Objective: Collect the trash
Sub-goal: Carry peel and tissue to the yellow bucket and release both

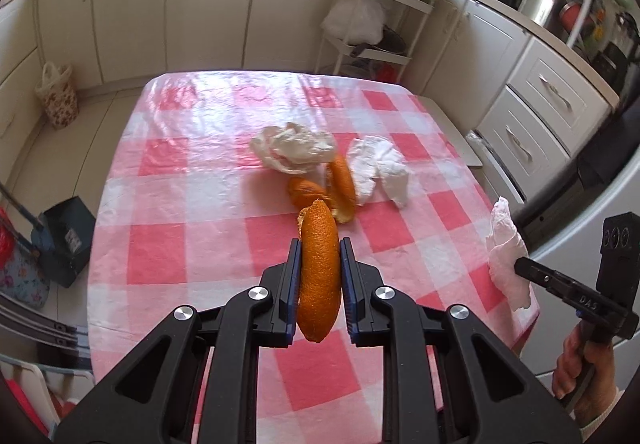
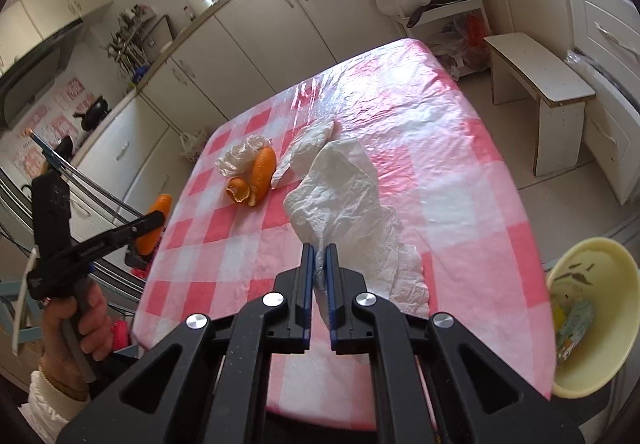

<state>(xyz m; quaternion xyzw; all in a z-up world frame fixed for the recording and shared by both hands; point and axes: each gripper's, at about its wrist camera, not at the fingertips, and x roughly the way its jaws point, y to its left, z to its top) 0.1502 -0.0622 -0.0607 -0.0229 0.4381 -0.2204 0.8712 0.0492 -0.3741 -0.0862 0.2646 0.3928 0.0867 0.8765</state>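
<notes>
Over the table (image 1: 168, 204), the left gripper (image 1: 320, 260) pinched a peel (image 1: 319, 272) and the right gripper (image 2: 319, 264) pinched a tissue (image 2: 340, 200), both lifted for carrying to the bin (image 2: 600, 324).

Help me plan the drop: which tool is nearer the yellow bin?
Right. The right tool, shut on a white tissue, has the yellow bin just beside it; the left tool, holding orange peel, is across the table.
</notes>
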